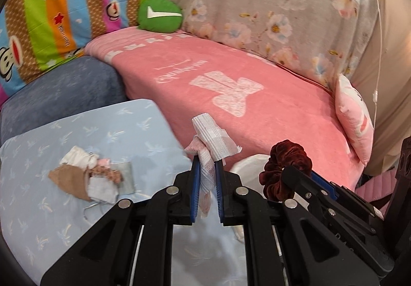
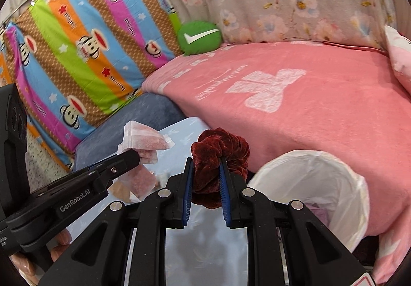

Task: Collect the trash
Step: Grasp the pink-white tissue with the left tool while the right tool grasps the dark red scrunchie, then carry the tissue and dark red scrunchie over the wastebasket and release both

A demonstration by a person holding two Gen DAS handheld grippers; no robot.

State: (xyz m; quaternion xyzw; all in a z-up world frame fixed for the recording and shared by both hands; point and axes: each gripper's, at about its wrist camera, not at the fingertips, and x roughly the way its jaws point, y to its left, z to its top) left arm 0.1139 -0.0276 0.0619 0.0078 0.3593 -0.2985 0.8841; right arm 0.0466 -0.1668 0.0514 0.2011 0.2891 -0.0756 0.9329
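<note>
My left gripper (image 1: 207, 157) is shut on a crumpled white and pink tissue wrapper (image 1: 210, 142), which sticks up past the blue pads. My right gripper (image 2: 205, 161) is shut on a dark red velvet scrunchie (image 2: 221, 149). Both are held above a light blue patterned cloth (image 1: 102, 131). A white-lined trash bin (image 2: 313, 183) stands low at the right, just right of the right gripper. In the left wrist view the scrunchie (image 1: 285, 165) and the bin's rim (image 1: 246, 165) show to the right. A small pile of paper scraps and wrappers (image 1: 95, 178) lies on the blue cloth at the left.
A pink blanket (image 1: 257, 95) covers the bed behind. A green round cushion (image 1: 160, 13), a striped cartoon sheet (image 2: 84, 54) and a floral cover (image 1: 269, 3) line the back. A pink pillow (image 1: 357, 116) is at the right, a blue-grey cushion (image 1: 64, 95) at the left.
</note>
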